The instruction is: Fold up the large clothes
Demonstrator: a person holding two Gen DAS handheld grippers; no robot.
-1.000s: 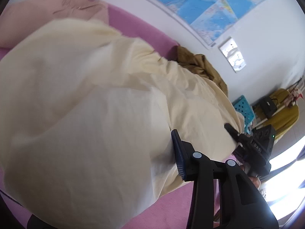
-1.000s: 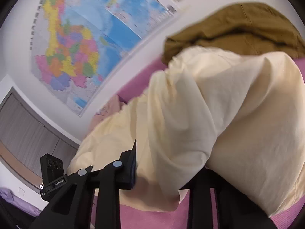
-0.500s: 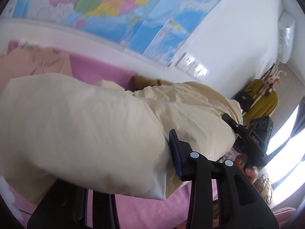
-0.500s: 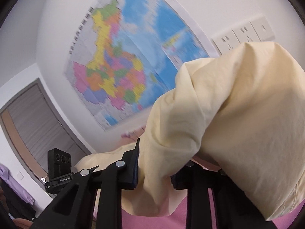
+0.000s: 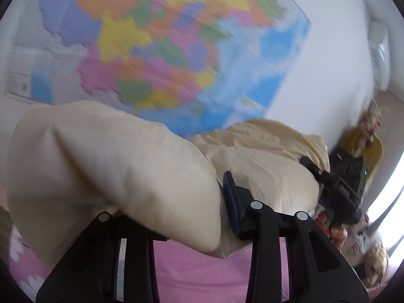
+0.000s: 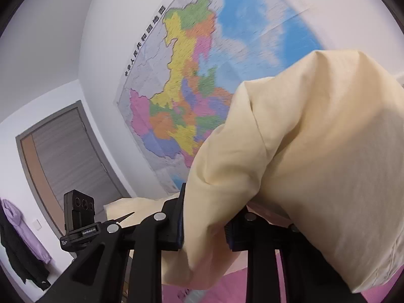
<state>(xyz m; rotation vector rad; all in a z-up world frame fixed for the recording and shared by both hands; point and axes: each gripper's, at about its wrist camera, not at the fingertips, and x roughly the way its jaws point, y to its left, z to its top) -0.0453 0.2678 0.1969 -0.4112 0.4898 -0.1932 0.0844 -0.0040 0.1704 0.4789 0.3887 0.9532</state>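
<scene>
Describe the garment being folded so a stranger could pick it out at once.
Start at the big coloured map on the white wall, then look down to the pink bed below it. The garment is the large pale cream cloth lifted above the bed, bunched in the left gripper and right gripper. Plain and unpatterned, it is far lighter than the purple jacket by the door.

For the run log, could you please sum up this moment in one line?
phase: lift | left gripper: closing on pale yellow cotton garment | right gripper: shut on garment | below: pink bedsheet | behind: wall map

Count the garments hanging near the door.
2: a purple garment and a black garment below it, left of the door, seen from the right wrist. Others may be hidden.
</scene>
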